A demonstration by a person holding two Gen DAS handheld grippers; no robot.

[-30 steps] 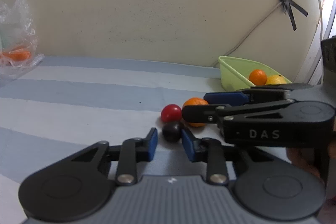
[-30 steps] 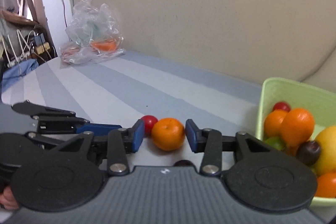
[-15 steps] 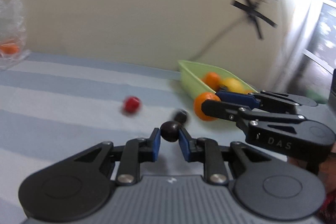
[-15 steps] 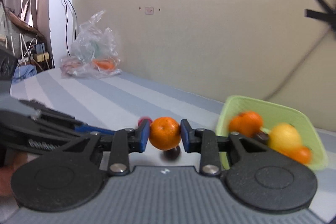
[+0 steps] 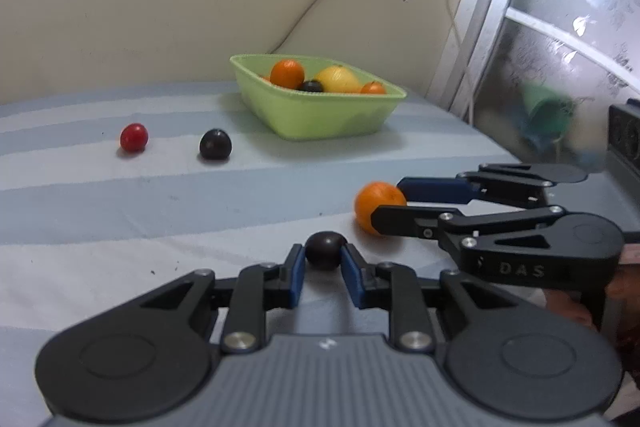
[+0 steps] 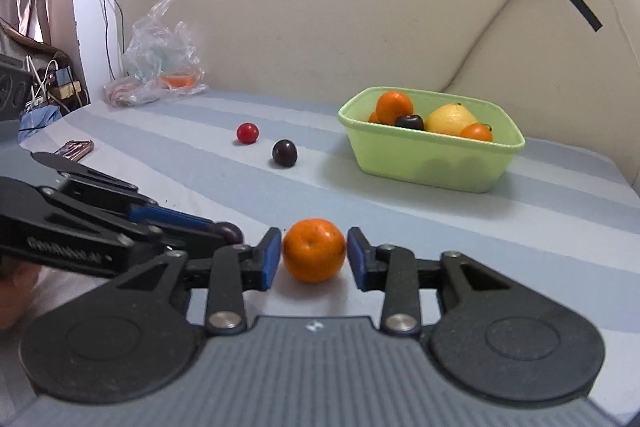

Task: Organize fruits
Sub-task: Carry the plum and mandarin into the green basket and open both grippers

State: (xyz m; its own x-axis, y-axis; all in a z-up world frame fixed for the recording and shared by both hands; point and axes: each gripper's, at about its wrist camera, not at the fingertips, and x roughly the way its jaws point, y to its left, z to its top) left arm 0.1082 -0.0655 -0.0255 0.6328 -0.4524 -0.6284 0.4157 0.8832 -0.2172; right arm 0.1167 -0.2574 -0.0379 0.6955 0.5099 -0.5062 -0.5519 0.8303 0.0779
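Nearest, the left tongs (image 5: 323,261) pinched a small, glossy dark plum (image 5: 325,249) low over the striped tabletop (image 5: 120,211). Beside them the right tongs (image 6: 313,258) were opening, pads just off a dimpled orange mandarin (image 6: 314,250) resting on the cloth. Farther off lay another dark plum (image 6: 284,153) and a red cherry tomato (image 6: 247,133), then the green basket (image 6: 432,163) of fruit.

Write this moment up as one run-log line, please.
left claw shut on dark plum | right claw opening, mandarin between jaws | loose: red fruit, second plum | green tub part-filled
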